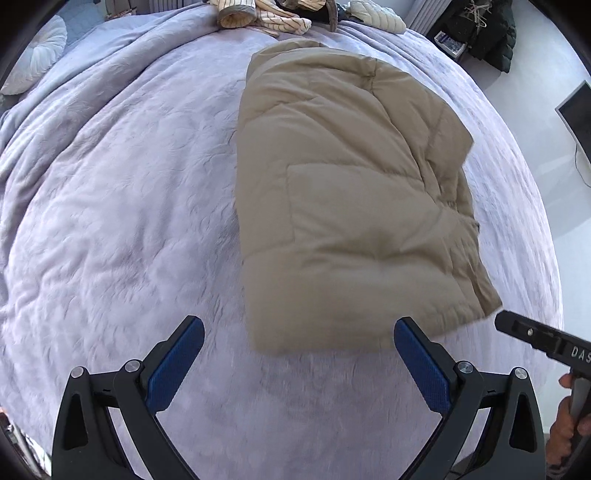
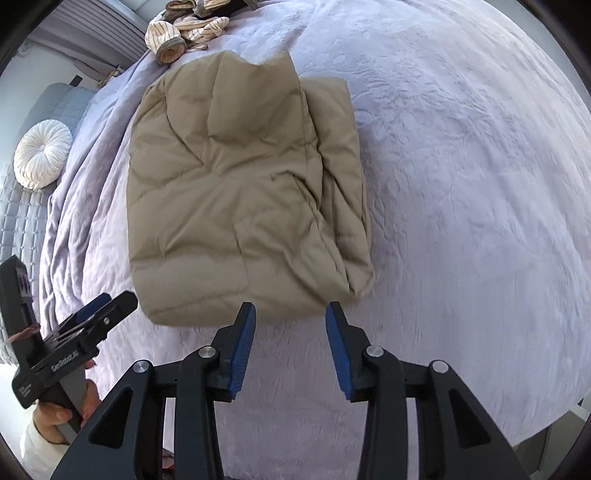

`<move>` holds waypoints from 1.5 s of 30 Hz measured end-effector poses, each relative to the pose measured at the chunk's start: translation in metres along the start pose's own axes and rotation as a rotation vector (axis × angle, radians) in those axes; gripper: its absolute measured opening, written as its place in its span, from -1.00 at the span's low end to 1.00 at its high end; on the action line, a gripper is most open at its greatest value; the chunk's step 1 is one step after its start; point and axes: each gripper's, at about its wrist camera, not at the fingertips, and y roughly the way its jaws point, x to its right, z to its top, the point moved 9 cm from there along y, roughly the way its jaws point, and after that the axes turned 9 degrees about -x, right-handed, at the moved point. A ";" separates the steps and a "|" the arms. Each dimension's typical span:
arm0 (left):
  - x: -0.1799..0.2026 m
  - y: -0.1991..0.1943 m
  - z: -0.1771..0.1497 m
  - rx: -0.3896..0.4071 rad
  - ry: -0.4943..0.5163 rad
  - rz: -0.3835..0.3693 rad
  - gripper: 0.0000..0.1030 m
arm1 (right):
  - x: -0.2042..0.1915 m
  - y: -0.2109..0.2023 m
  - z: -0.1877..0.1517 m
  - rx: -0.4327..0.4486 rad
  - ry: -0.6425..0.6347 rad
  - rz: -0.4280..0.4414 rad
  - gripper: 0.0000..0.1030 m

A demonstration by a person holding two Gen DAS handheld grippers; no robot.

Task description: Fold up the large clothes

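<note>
A home bedroom. A wide bed under a lilac bedspread [image 1: 110, 221] fills the scene, with a round white cushion [image 2: 42, 155] at its far left, striped clothes [image 1: 258, 14] heaped at the far edge, and dark coats [image 1: 484, 29] hanging far right.

The bed [image 1: 110, 221] carries one big obstacle, the folded coat [image 1: 351, 206], lying mid-bed and reaching toward the near edge. Left of the coat the cover lies bare and wide, open for a pass to the left edge. Right of it in the right wrist view an equally bare stretch runs to the right edge. A bare strip separates the coat from the near edge. At the far edge a clothes pile [image 2: 188, 26] blocks the way, close behind the coat. A round cushion [image 2: 42, 153] sits beyond the left edge.
</note>
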 end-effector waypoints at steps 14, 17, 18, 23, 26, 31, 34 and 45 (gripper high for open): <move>0.022 -0.059 -0.026 0.110 0.039 0.014 1.00 | -0.026 -0.038 -0.023 0.092 -0.061 -0.076 0.58; 0.019 -0.080 -0.023 0.170 -0.001 0.042 1.00 | -0.032 -0.049 -0.024 0.128 -0.079 -0.105 0.66; 0.017 -0.087 -0.023 0.184 -0.014 0.044 1.00 | -0.034 -0.052 -0.023 0.138 -0.083 -0.110 0.73; 0.010 -0.103 -0.023 0.230 -0.049 0.073 1.00 | -0.043 -0.077 -0.023 0.235 -0.121 -0.124 0.79; 0.006 -0.112 -0.028 0.238 -0.069 0.136 1.00 | -0.044 -0.090 -0.024 0.292 -0.123 -0.129 0.99; 0.012 -0.128 -0.040 0.263 -0.068 0.154 1.00 | -0.045 -0.113 -0.029 0.362 -0.131 -0.179 0.99; 0.015 -0.131 -0.045 0.257 -0.075 0.150 1.00 | -0.047 -0.121 -0.034 0.376 -0.149 -0.208 0.99; 0.026 -0.158 -0.064 0.300 -0.062 0.158 1.00 | -0.053 -0.129 -0.058 0.367 -0.161 -0.239 0.99</move>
